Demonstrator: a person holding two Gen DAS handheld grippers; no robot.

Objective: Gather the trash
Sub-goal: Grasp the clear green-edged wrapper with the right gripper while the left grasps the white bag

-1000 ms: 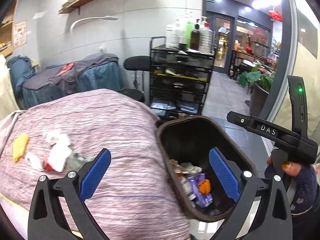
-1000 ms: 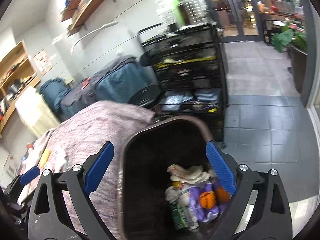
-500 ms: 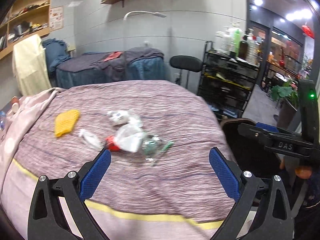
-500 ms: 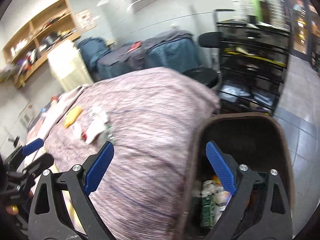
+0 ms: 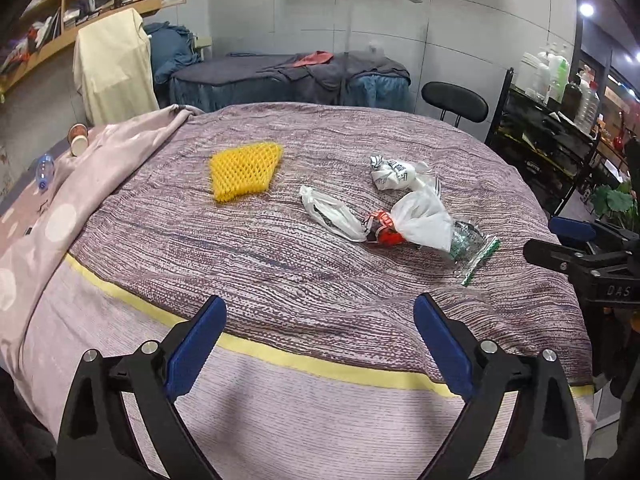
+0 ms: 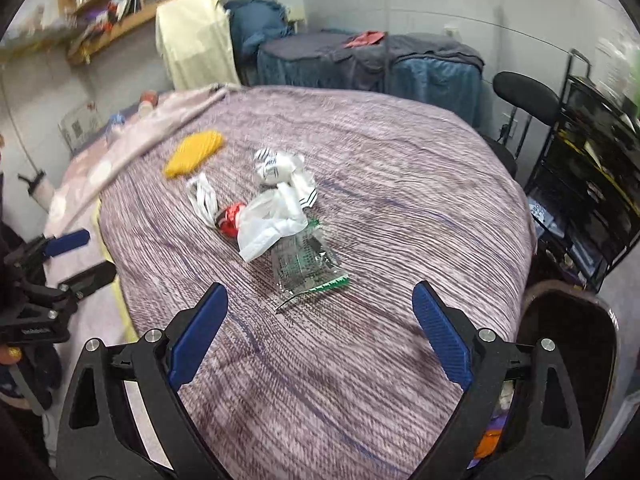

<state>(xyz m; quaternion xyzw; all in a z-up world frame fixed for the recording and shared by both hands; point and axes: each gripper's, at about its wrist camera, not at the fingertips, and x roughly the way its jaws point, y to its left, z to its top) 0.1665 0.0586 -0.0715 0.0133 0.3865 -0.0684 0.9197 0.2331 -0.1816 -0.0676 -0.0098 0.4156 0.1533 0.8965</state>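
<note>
while tilted down over the bed (image 5: pixel 280 280), both grippers' fingers (image 5: pixel 196 344) apart

Trash bin (image 6: pixel 568 312): cut off by right-wrist frame edge, contents mostly hidden behind gripper finger. Shelf items (image 6: pixel 120 0): motion-blurred, unidentifiable. Red wrapper (image 5: pixel 384 228): partly covered by white plastic bag (image 5: pixel 424 220).

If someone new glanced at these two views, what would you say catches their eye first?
Probably the bright yellow foam net, lying alone on the purple striped bedspread toward the far left. Next, the heap of litter to its right: white plastic bags, a red wrapper and a clear green-edged packet. In the right wrist view, a dark bin stands beside the bed, lower right.
</note>
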